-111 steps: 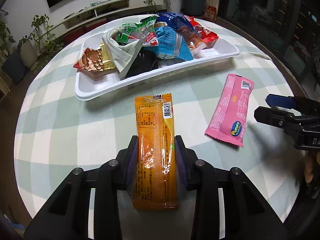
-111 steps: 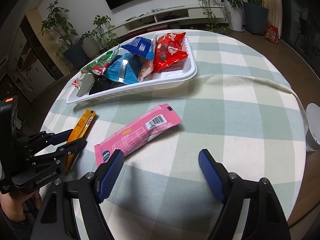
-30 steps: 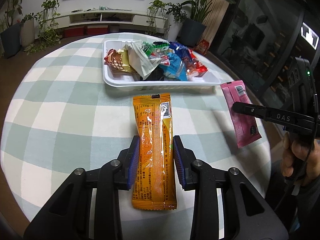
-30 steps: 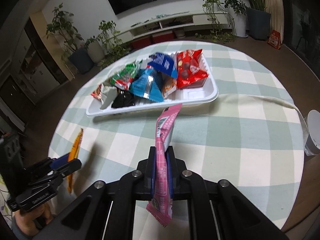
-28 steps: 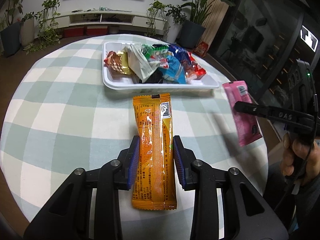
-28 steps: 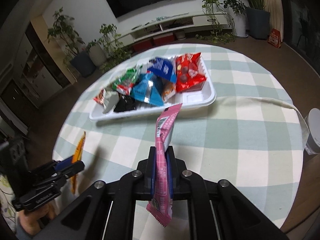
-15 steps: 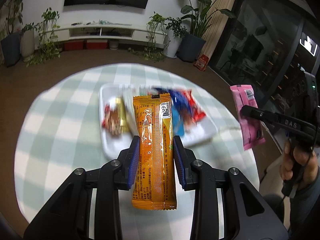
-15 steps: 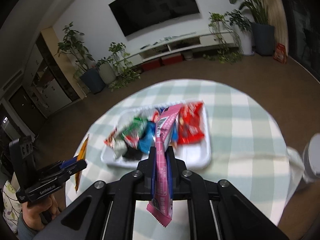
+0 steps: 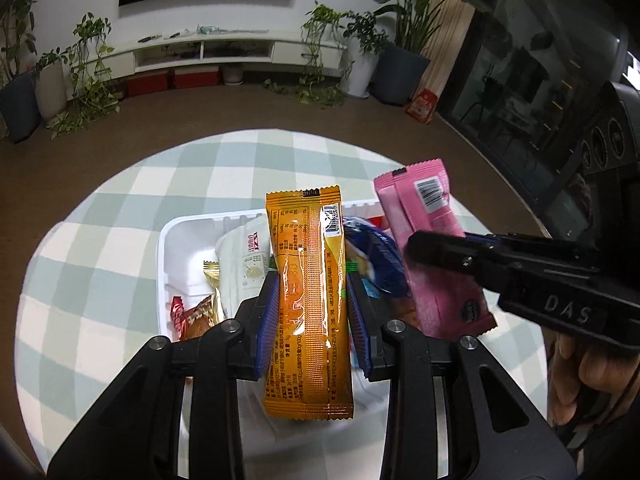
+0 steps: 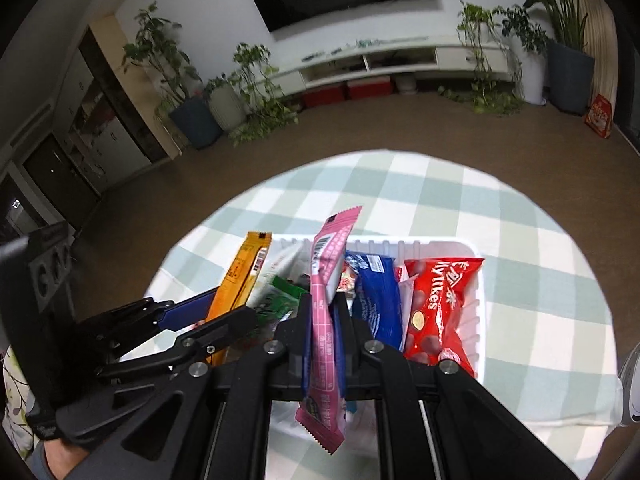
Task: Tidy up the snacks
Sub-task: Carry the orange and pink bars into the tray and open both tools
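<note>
My left gripper [image 9: 312, 308] is shut on a long orange snack packet [image 9: 308, 280], held flat above the white tray [image 9: 168, 240]. My right gripper [image 10: 322, 320] is shut on a pink snack packet [image 10: 326, 320], held edge-on over the same tray [image 10: 478, 312]. In the left wrist view the pink packet [image 9: 432, 256] hangs just right of the orange one, pinched by the right gripper [image 9: 424, 248]. In the right wrist view the orange packet [image 10: 240, 276] and the left gripper [image 10: 208, 316] sit to the left. Several snack bags fill the tray, among them a red bag [image 10: 436, 312] and a blue bag [image 10: 378, 296].
The tray rests on a round table with a green and white checked cloth [image 9: 100, 264]. A white cup edge [image 10: 630, 384] shows at the table's right rim. A hand [image 9: 580, 376] holds the right gripper. Brown floor, potted plants and a low TV cabinet lie beyond.
Both grippers, each still clamped on its packet, have risen and moved forward from the near side of the table to a spot over the tray, and have drawn close together.
</note>
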`<control>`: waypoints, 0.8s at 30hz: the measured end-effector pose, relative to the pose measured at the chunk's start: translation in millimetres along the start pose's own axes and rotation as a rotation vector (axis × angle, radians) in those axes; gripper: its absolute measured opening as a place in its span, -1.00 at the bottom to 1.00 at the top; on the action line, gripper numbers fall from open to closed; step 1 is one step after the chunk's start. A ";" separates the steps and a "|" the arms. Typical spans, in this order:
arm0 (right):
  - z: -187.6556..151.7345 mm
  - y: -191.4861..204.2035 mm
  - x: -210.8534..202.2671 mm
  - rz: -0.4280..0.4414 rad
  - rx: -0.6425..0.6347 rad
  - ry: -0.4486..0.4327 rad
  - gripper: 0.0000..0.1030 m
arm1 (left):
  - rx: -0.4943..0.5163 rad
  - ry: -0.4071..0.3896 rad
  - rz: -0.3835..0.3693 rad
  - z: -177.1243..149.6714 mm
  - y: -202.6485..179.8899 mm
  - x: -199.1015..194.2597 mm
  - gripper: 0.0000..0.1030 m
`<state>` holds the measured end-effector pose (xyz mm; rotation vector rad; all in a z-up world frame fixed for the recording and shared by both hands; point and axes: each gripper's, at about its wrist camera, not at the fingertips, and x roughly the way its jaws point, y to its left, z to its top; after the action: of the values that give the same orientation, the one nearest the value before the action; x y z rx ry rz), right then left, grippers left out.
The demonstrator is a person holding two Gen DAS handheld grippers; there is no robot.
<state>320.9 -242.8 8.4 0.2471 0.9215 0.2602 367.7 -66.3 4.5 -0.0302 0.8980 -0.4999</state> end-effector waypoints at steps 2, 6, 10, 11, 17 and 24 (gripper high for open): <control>0.2 -4.2 9.2 0.004 0.011 0.012 -0.80 | -0.006 0.004 0.008 0.8 2.8 8.1 -0.41; -2.0 -9.2 25.7 -0.005 0.012 0.034 -0.80 | -0.002 0.023 0.022 -0.9 5.6 21.5 -0.41; -3.8 -8.8 35.6 -0.010 0.006 0.048 -0.79 | -0.005 0.024 0.024 -2.8 8.5 30.6 -0.37; -4.3 -8.0 37.7 -0.011 0.002 0.050 -0.78 | -0.002 0.025 0.026 -2.8 8.2 32.5 -0.37; -6.5 -9.2 42.1 -0.008 0.003 0.060 -0.71 | 0.000 0.023 0.043 -2.1 8.5 36.1 -0.24; -8.7 -10.9 33.4 -0.014 0.009 0.050 -0.58 | -0.017 0.004 0.058 -3.7 11.4 25.1 0.21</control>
<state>334.4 -241.3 -25.1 0.2432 0.9738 0.2498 382.4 -66.3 -19.1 -0.0185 0.9048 -0.4381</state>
